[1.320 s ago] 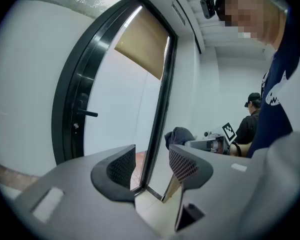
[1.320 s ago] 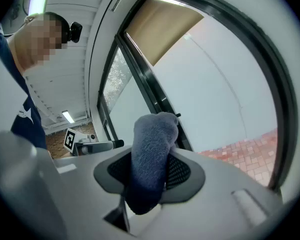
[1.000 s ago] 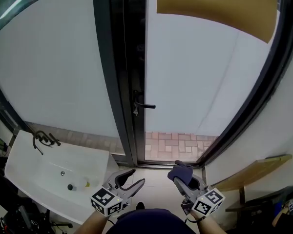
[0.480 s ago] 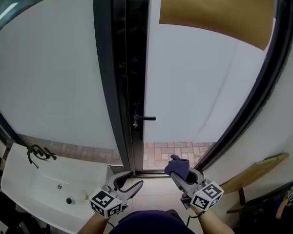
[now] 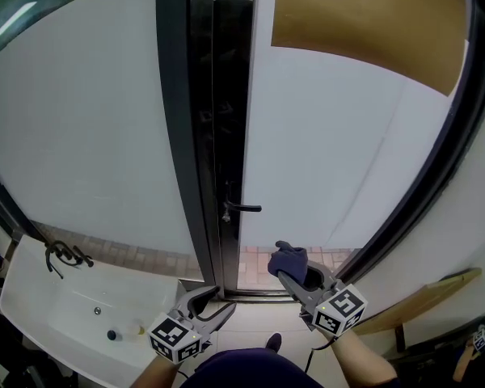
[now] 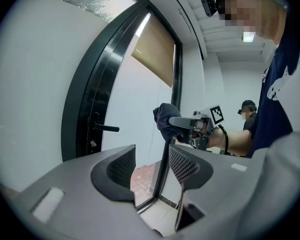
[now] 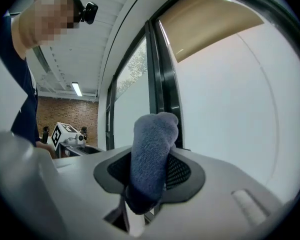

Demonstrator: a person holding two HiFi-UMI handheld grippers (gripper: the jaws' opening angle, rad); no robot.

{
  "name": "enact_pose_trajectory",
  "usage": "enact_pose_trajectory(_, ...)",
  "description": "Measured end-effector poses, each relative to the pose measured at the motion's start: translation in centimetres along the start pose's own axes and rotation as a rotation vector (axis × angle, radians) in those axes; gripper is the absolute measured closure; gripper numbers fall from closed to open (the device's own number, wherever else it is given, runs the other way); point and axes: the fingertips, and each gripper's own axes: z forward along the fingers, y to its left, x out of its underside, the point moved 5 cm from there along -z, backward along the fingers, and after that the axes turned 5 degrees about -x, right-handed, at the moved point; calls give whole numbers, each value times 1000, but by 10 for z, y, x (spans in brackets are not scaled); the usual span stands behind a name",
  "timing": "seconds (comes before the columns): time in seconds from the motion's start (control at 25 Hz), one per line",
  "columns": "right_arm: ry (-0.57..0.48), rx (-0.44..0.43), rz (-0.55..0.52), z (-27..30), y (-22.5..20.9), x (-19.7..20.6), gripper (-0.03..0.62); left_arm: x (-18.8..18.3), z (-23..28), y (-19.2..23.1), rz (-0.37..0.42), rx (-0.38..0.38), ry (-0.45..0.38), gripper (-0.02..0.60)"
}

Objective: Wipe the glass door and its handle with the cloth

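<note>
Right gripper view: right gripper [image 7: 151,176] jaws nearly together, pinching a dark blue fuzzy cloth [image 7: 152,144]. The cloth stands upright out of the pads, its rounded end above the jaw tips. Its lower end sinks into the gap and covers the pad contact. Ahead of the jaws is the frosted white glass door [image 7: 230,114] in its black frame; the cloth appears clear of the glass.

Head view: black lever handle [image 5: 242,208] lies ahead-left of the cloth, apart from it. Door top is cut off.

Left gripper view: left gripper [image 6: 151,165] jaws spread, nothing between the pads.
</note>
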Motion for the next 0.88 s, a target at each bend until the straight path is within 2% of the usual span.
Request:
enact_pose_trajectory(0.12,35,-16,-139,23,-12,-19,448,-4,6,6,3,-17,1,376)
enact_pose_trajectory(0.4,179,-58,-663,100,-33,-57,450,-10,24,17,-5,-44,-15,380)
enact_pose_trajectory(0.52,232,-44,-862,132,-46,-77,450,-9,31,18,-14,-42,-12,380)
enact_pose_trajectory(0.68,282,-25,-1025,180,-65,-90,450,-4,35,19,-28,-52,-3,380)
enact_pose_trajectory(0.88,369,-25,-1263,231,-80,-84,453,0,38,23,-37,-66,3,380)
